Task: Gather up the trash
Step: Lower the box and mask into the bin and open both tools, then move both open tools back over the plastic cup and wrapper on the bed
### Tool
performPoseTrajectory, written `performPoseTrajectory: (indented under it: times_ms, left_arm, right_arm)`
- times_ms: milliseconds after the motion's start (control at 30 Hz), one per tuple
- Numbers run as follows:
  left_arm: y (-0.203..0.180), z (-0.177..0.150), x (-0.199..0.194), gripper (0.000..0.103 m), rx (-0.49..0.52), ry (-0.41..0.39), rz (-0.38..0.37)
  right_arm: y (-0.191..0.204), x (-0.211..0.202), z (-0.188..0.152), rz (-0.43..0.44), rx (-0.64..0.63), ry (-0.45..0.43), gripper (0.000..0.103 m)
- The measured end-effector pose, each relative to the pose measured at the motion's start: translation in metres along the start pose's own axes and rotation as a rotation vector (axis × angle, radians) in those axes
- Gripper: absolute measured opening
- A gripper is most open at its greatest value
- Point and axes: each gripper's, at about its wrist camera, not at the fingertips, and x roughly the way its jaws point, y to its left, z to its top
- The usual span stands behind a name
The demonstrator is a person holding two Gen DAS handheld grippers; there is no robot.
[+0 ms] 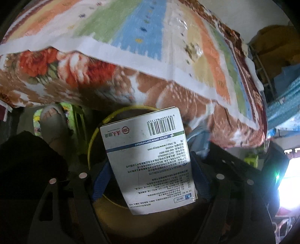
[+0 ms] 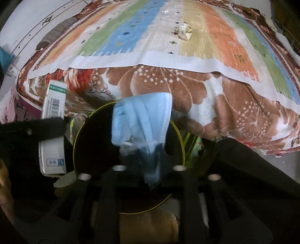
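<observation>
My left gripper (image 1: pixel 150 178) is shut on a white medicine box (image 1: pixel 148 155) with a barcode and holds it over a round bin with a yellow rim (image 1: pixel 93 135). The box also shows in the right wrist view (image 2: pixel 53 129), held by the black left gripper. My right gripper (image 2: pixel 150 169) is shut on a crumpled light blue face mask (image 2: pixel 142 127) and holds it above the same dark bin (image 2: pixel 82 131). A crumpled paper scrap (image 2: pixel 183 31) and a clear wrapper (image 2: pixel 169 15) lie on the bed's striped mat.
A bed with a floral blanket (image 2: pixel 206 97) and a striped mat (image 2: pixel 131 33) stands right behind the bin. A foot in a sandal (image 1: pixel 51 122) is left of the bin. Shelving and cloth (image 1: pixel 277 78) stand at the right.
</observation>
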Motion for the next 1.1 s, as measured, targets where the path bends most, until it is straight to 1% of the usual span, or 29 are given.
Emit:
performPoseTrajectory:
  times_ms: [33,67,133,200,233,333,433,500,567,600,667,733,767,833,900,967,1033,1100]
  left_arm:
    - [0.002,0.002,-0.002,0.093,-0.016,-0.014,-0.005]
    - [0.003,0.003,-0.003,0.093,-0.026,-0.018,-0.013]
    - [0.005,0.003,-0.005,0.093,-0.040,-0.019,-0.048]
    - [0.001,0.003,-0.007,0.093,-0.029,-0.030,-0.039]
    - [-0.001,0.003,-0.009,0.093,-0.015,-0.044,-0.030]
    - [-0.001,0.006,-0.014,0.093,-0.015,-0.064,-0.027]
    - [-0.006,0.010,-0.018,0.093,0.012,-0.089,0.012]
    - [-0.010,0.013,-0.020,0.093,0.039,-0.105,0.037]
    - [-0.014,0.016,-0.029,0.093,0.070,-0.172,0.096]
    - [-0.016,0.018,-0.033,0.093,0.081,-0.196,0.110]
    - [-0.022,0.023,-0.040,0.095,0.118,-0.233,0.124]
    - [-0.026,0.028,-0.044,0.096,0.145,-0.248,0.127]
    - [-0.027,0.031,-0.045,0.096,0.151,-0.254,0.127]
    - [-0.030,0.037,-0.050,0.097,0.158,-0.277,0.124]
    - [-0.035,0.043,-0.053,0.097,0.176,-0.293,0.127]
    - [-0.040,0.050,-0.056,0.097,0.206,-0.313,0.131]
    - [-0.045,0.057,-0.060,0.097,0.232,-0.335,0.132]
    - [-0.047,0.064,-0.062,0.097,0.239,-0.351,0.137]
  right_arm:
    - [0.000,0.000,0.000,0.000,0.001,0.000,0.038]
    - [0.000,0.000,0.000,0.000,0.003,-0.001,0.038]
    - [-0.001,0.001,0.000,-0.001,0.007,-0.002,0.044]
    - [-0.002,0.000,0.001,0.002,0.015,-0.001,0.045]
    - [-0.001,-0.001,0.001,0.007,0.016,-0.009,0.048]
    - [-0.002,-0.004,0.003,0.015,0.021,-0.018,0.050]
    - [-0.003,-0.010,0.006,0.018,0.018,-0.040,0.051]
    - [-0.004,-0.014,0.008,0.023,0.019,-0.051,0.053]
    - [-0.005,-0.018,0.010,0.031,0.021,-0.061,0.054]
    - [-0.005,-0.021,0.012,0.034,0.020,-0.068,0.056]
    - [-0.005,-0.023,0.015,0.032,0.016,-0.079,0.058]
    - [-0.005,-0.027,0.020,0.023,0.007,-0.093,0.060]
    - [-0.004,-0.028,0.023,0.018,0.000,-0.099,0.062]
    - [-0.003,-0.035,0.030,0.007,-0.020,-0.130,0.072]
    - [-0.005,-0.038,0.036,0.009,-0.028,-0.143,0.077]
    - [-0.009,-0.041,0.045,0.004,-0.014,-0.149,0.079]
    - [-0.012,-0.046,0.052,-0.001,-0.012,-0.168,0.086]
    - [-0.014,-0.049,0.060,-0.008,-0.011,-0.188,0.089]
